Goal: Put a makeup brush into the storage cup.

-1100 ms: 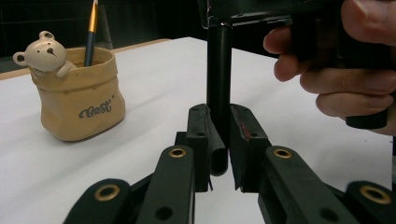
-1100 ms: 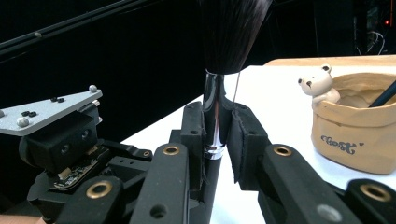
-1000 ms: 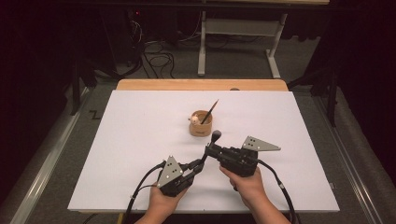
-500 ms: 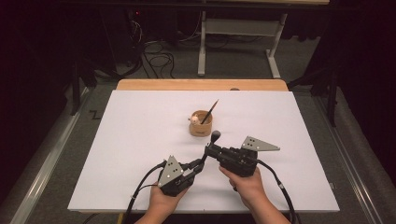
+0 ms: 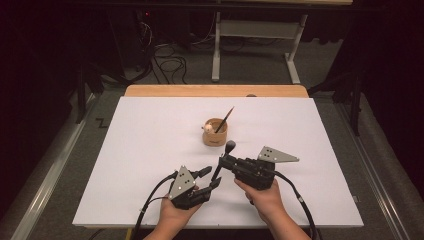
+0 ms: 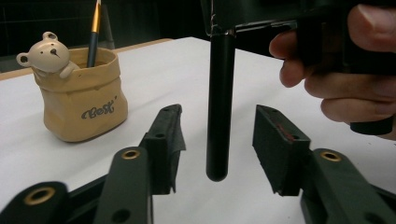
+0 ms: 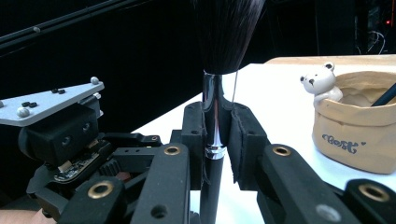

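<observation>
Black-handled makeup brush [image 7: 215, 116] stands upright, clamped in right gripper [image 5: 223, 161]; tan bear-trimmed holder [image 5: 215, 132] lies just beyond; left gripper [image 6: 219, 140] has just been opening, pads clear of the handle between them.

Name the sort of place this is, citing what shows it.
Probably a lab recording bench: a white board over a wooden table, cables on grey carpet, hand-held grippers.

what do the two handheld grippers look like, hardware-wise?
Both the left claw and right claw are black, two-jawed, with brass-coloured pivot bushings and black pads. Each has a grey three-cornered plate with dark dots and a trailing black cable. No sleeves visible.
</observation>
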The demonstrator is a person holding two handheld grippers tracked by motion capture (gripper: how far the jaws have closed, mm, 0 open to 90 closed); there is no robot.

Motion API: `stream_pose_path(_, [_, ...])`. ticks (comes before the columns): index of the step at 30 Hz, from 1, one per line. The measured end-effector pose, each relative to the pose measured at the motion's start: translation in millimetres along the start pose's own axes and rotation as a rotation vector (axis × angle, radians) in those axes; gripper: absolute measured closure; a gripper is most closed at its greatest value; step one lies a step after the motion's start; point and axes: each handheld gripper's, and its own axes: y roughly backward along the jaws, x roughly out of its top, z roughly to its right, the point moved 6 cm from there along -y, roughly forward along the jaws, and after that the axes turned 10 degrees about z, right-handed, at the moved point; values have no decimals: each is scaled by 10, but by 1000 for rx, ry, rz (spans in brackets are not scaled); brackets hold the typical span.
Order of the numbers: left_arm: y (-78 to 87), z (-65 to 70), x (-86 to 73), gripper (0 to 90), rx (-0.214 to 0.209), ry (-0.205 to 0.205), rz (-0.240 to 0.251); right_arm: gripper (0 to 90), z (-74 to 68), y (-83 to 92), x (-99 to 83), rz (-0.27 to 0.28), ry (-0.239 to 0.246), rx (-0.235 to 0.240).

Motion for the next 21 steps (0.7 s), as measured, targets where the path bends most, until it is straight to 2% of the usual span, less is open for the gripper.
stream_pose_path(6, [-10, -33, -18, 412, -7, 24, -29, 791, 9, 27, 26, 9, 21, -11])
stream_pose_path(10, [-2, -55, 6, 319, 8, 40, -10, 790, 15, 57, 54, 17, 33, -16])
stream_pose_path(14, [13, -85, 11, 241, 17, 57, -13, 790, 32, 100, 86, 29, 39, -22])
stream_pose_path(21, [70, -168, 32, 194, 36, 81, -28, 790, 62, 203, 142, 42, 60, -39])
